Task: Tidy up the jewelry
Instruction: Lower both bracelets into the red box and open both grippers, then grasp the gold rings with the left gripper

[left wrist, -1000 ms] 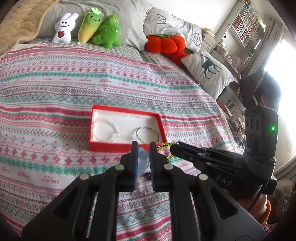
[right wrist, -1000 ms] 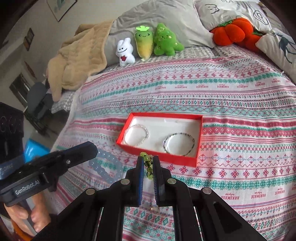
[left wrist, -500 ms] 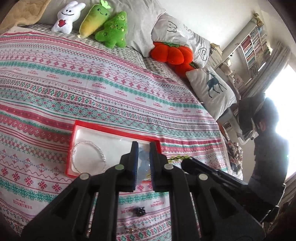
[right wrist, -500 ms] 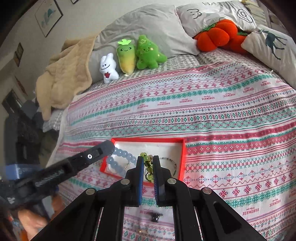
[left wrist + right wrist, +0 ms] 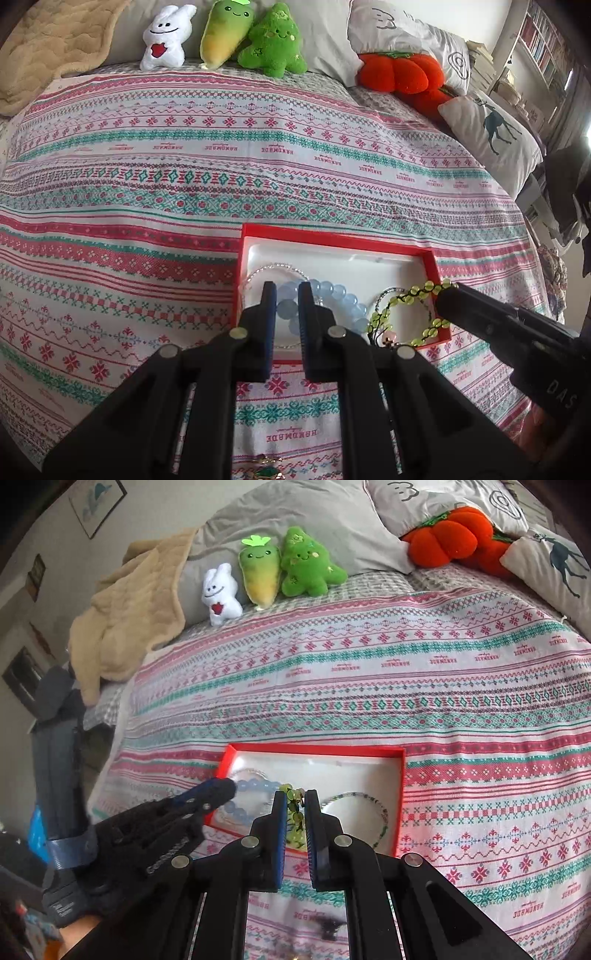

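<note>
A red tray (image 5: 332, 233) with a white lining lies on the patterned bedspread; it also shows in the right wrist view (image 5: 314, 748). My left gripper (image 5: 287, 291) is shut on a pale blue bead bracelet (image 5: 332, 291) and holds it over the tray's left half. My right gripper (image 5: 294, 798) is shut on a yellow-green bead bracelet (image 5: 293, 797) over the tray's front; it hangs from the right fingers in the left wrist view (image 5: 406, 295). A clear bead bracelet (image 5: 275, 267) and a thin dark bracelet (image 5: 373, 805) lie in the tray.
Small dark jewelry pieces lie on the bedspread in front of the tray (image 5: 328, 925) and near the left view's bottom edge (image 5: 267, 470). Plush toys (image 5: 273, 38), an orange pumpkin cushion (image 5: 402, 72) and pillows line the bed's far end. A beige blanket (image 5: 125, 613) lies at the far left.
Both grippers lifted their bracelets off the bedspread and moved forward over the red tray. Both stayed shut.
</note>
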The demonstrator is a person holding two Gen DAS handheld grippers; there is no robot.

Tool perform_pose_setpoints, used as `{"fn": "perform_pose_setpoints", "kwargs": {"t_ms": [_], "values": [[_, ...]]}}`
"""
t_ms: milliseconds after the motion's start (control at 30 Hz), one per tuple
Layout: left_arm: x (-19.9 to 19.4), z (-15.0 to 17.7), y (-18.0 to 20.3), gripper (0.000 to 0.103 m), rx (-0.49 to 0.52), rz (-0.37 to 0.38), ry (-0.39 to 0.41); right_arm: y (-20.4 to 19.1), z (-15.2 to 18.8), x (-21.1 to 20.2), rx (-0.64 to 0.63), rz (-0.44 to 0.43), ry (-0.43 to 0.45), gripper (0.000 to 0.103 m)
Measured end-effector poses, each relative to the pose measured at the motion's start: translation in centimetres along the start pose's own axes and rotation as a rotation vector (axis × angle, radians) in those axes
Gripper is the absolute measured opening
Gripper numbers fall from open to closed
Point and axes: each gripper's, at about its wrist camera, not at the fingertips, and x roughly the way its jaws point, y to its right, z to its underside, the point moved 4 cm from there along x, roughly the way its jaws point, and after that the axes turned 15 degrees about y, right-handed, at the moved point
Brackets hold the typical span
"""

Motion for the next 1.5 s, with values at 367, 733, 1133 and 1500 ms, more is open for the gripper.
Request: {"fn": "perform_pose_setpoints", "kwargs": {"t_ms": [367,733,1133,1500], "values": [[-0.1,0.2,0.4,0.013,0.066,-0.043,-0.004,2.8,0.8,1.3,-0.044,0.132,-0.023,0.010],[-2.6,-0.5,0.0,0.055,0.109,-0.055,0.027,2.5,0.7,0.2,-0.074,0.107,-0.020,0.017],[-5.7,1.7,-1.3,0.081,0.097,-0.066,-0.033,1.9,2.1,-3.9,-0.158,0.101,0.001,0.070],[-7.4,5.8,-2.4,0.084,0.120,-0.052,-0.134,1.9,5.8,-6.0,-0.185,0.097,-0.060,0.074]]}}
